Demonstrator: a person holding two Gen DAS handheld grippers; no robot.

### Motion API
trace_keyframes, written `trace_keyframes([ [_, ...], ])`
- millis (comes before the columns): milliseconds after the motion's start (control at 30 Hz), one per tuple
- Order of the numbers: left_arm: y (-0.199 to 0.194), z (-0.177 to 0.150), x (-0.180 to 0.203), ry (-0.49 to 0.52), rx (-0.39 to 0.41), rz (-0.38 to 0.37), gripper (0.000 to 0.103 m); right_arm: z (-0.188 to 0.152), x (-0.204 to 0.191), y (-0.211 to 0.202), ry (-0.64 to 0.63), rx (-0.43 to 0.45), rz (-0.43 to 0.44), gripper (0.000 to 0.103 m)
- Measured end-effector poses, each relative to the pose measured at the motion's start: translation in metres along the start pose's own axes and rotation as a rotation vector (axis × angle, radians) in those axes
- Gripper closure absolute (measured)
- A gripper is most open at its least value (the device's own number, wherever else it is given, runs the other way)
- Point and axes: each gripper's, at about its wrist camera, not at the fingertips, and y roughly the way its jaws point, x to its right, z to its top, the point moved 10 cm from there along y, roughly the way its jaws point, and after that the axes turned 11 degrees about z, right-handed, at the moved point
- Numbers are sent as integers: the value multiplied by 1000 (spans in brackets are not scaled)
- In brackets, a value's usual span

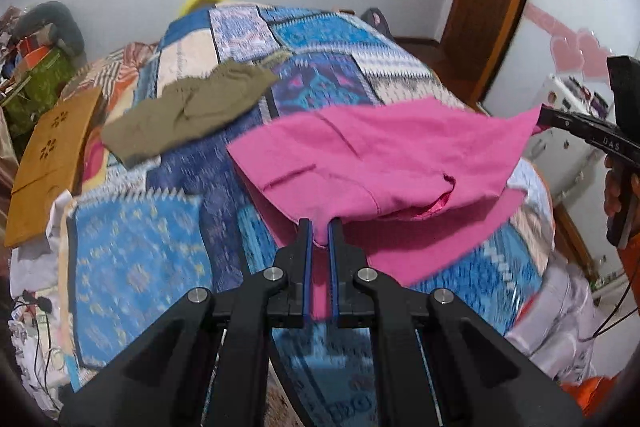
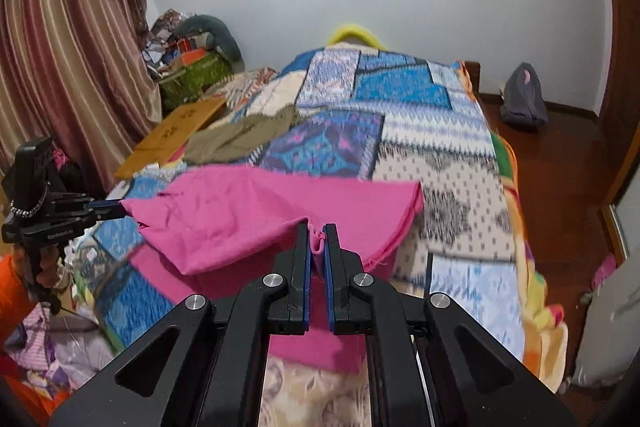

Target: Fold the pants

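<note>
Left wrist view: your left tool [image 1: 320,227] pinches one corner of the bright pink cotton pants [image 1: 384,155];
Right wrist view: your right tool [image 2: 318,231] grips another corner, fabric lifted over the patchwork-quilted bed [image 2: 440,155]

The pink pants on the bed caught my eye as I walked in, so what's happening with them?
A person is folding the pink pants with a pair of tongs in each hand. The left tongs and the right tongs each pinch an edge and hold one layer lifted above the part lying on the patchwork bedspread. An olive garment lies untouched farther back.
</note>
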Motion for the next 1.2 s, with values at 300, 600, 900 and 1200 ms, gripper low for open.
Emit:
trace_keyframes([
  [300, 11, -37, 1, -44, -59, -9, 97, -42, 7, 6, 43, -73, -26, 98],
  [600, 7, -42, -1, -11, -66, 10, 96, -80, 17, 10, 34, -161, -89, 91],
  [900, 1, -43, -33, -47, -78, 87, 96, -93, 45, -12, 51, -218, -174, 84],
  [1200, -16, 2, -20, -68, 19, 59, 94, -30, 8, -14, 46, -37, -91, 70],
])
